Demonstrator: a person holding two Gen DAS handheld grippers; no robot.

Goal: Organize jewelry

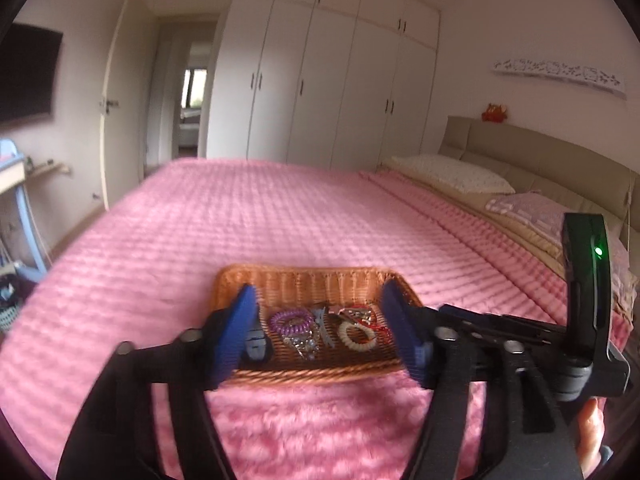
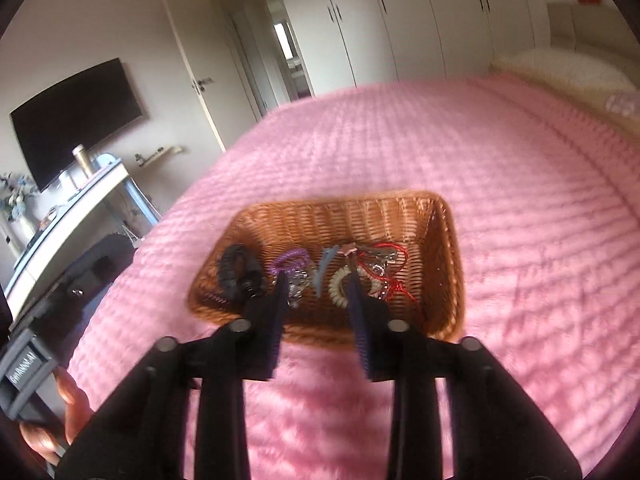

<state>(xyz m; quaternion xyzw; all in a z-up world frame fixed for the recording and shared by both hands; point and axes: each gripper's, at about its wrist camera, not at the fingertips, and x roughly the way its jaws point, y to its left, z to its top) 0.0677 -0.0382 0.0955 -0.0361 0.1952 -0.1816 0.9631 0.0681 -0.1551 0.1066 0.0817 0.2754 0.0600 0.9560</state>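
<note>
A brown wicker basket point(image 1: 304, 280) point(image 2: 448, 264) sits on the pink bedspread. In it lie a purple coil hair tie point(image 1: 290, 322) point(image 2: 289, 263), a cream coil hair tie point(image 1: 357, 338) point(image 2: 338, 285), a blue clip point(image 1: 322, 320) point(image 2: 325, 266), a black coil hair tie point(image 2: 240, 274), a red cord point(image 2: 394, 268) and silvery jewelry point(image 1: 304, 344). My left gripper point(image 1: 320, 304) is open, its fingers spanning the basket just above it. My right gripper point(image 2: 316, 276) is open and empty, hovering over the basket's near side.
The pink bedspread point(image 1: 280, 216) point(image 2: 500, 184) covers a wide bed. Pillows point(image 1: 452, 174) and a headboard lie to the right. A desk point(image 2: 68, 216) with a TV point(image 2: 80, 120) stands at the left. White wardrobes point(image 1: 340, 80) line the far wall.
</note>
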